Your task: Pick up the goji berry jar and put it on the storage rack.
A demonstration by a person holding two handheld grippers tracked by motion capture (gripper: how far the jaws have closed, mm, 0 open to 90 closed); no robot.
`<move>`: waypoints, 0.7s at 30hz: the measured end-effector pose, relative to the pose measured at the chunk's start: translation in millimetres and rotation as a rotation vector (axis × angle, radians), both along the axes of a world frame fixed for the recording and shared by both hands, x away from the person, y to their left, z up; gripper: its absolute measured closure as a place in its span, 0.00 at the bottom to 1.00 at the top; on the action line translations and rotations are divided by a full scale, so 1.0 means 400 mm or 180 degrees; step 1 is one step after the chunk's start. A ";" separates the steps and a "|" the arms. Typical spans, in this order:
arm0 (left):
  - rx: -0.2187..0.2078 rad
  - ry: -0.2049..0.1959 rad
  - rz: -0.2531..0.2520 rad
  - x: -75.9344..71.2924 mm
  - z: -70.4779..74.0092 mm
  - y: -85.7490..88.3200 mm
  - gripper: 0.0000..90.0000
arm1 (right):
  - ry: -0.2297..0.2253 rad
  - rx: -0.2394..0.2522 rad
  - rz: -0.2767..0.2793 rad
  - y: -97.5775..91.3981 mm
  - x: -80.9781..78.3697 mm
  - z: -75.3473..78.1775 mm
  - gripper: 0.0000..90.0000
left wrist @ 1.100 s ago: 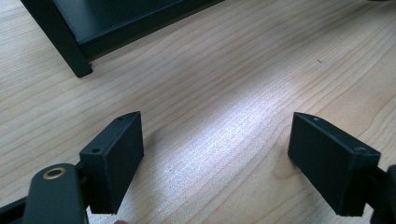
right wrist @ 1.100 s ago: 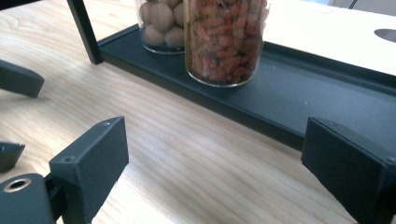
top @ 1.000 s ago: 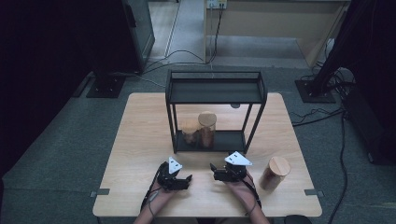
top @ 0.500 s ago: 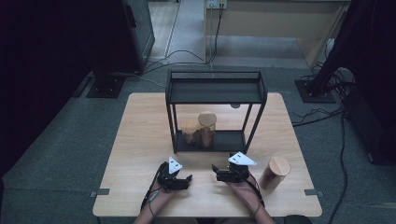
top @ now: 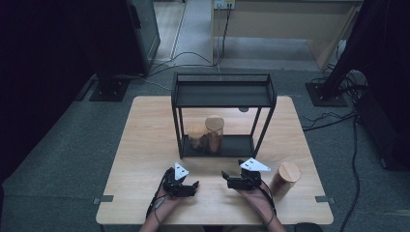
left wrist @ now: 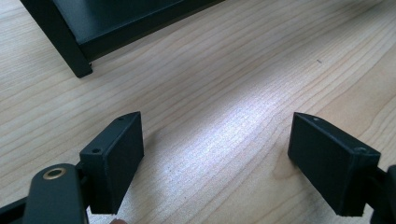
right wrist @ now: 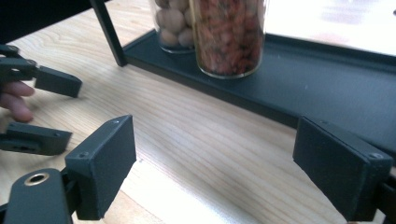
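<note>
So both my hands are parked low in the high view, near the front edge of the bench [top: 145, 145]. My left gripper [top: 189, 187] sits at lower centre-left, my right gripper [top: 231, 180] at lower centre-right, well apart from each other.

Left fingers [left wrist: 116, 158] are spread open with nothing but bare wood grain between them; the foot of the black shelf rack [left wrist: 70, 51] is in the upper left of that gripper's view.

Right fingers [right wrist: 105, 163] have just been closing a bit, but they're open too, nothing between them, just bench. Straight past them, on the rack's bottom tray [right wrist: 327, 93], there's a glass jar of reddish dried stuff [right wrist: 229, 37] at top centre, and touching or just beside it on its left a jar of round pale nuts [right wrist: 173, 23].

The nearest loose thing is the wooden-lidded jar [top: 285, 178] standing upright on the bench at lower right of the high view, just beside my right gripper, not touched.
</note>
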State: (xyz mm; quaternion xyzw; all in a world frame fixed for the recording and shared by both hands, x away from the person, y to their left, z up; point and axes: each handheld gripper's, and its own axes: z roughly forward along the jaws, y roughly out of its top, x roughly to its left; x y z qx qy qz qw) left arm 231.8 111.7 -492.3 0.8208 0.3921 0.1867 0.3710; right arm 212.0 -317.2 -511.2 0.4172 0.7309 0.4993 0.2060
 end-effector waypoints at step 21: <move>0.0001 -0.0003 0.0014 -0.002 0.000 0.000 0.20 | -0.0015 -0.0082 0.0087 -0.051 -0.054 0.075 0.14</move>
